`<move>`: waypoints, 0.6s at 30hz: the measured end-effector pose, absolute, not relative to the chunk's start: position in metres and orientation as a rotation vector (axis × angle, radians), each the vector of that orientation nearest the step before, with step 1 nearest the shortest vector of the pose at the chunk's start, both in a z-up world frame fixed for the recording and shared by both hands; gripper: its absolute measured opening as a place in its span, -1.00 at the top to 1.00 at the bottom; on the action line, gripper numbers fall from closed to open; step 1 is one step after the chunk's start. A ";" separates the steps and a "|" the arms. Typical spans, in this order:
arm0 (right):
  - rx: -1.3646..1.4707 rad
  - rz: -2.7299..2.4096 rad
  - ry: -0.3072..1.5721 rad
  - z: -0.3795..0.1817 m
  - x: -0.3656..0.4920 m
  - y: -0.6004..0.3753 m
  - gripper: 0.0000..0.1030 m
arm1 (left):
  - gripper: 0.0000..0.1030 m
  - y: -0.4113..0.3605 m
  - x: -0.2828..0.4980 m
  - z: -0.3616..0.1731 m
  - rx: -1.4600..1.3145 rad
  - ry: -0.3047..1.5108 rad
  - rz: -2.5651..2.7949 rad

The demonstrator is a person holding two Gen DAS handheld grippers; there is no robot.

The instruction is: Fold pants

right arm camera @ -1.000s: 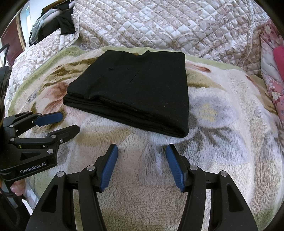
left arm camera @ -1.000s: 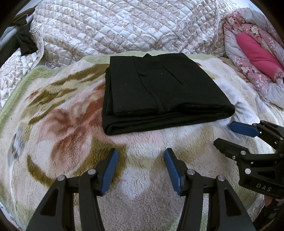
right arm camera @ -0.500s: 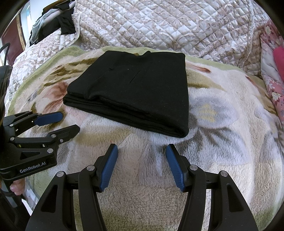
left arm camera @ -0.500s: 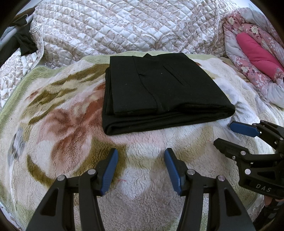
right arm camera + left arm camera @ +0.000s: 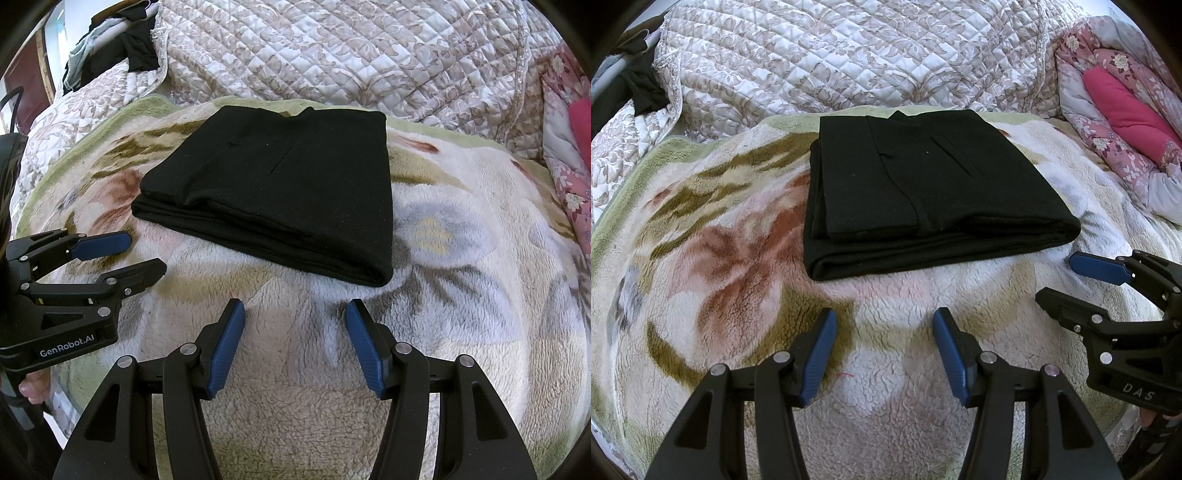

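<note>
Black pants (image 5: 923, 188) lie folded into a flat rectangle on the fleece flowered blanket (image 5: 713, 251); in the right wrist view the same pants (image 5: 288, 184) sit just ahead of the fingers. My left gripper (image 5: 884, 328) hovers open over bare blanket, short of the pants' near edge, nothing between its blue pads. The right gripper (image 5: 295, 317) is open too, just below the pants' near right corner, empty. Each gripper shows in the other's view: the right gripper (image 5: 1060, 277) at the right edge, the left gripper (image 5: 144, 254) at the left edge, both apart from the cloth.
A quilted beige bedspread (image 5: 827, 55) rises behind the blanket. A pink floral quilt with a bright pink roll (image 5: 1123, 107) lies at the right. Dark clothes (image 5: 136, 48) hang at the back left. A fingertip of the person's hand (image 5: 31, 387) shows under the left gripper.
</note>
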State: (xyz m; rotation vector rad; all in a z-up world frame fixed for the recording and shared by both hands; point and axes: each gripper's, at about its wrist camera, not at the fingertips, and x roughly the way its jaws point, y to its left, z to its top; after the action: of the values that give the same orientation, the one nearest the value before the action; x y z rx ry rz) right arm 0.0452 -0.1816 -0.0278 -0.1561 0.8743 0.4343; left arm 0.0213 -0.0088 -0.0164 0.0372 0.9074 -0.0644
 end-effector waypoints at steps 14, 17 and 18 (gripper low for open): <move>-0.168 0.436 0.862 -0.028 0.045 -0.181 -0.13 | -0.12 -0.009 0.022 -0.016 0.038 0.907 -0.064; -0.175 0.441 0.855 -0.029 0.046 -0.182 -0.15 | -0.12 -0.009 0.022 -0.016 0.037 0.908 -0.064; -0.178 0.442 0.852 -0.030 0.044 -0.181 -0.16 | -0.12 -0.009 0.022 -0.016 0.037 0.908 -0.065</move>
State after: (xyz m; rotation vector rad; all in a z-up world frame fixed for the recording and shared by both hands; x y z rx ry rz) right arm 0.0439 -0.1811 -0.0295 -0.1782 0.8522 0.4424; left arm 0.0217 -0.0089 -0.0162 0.0370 0.9078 -0.0646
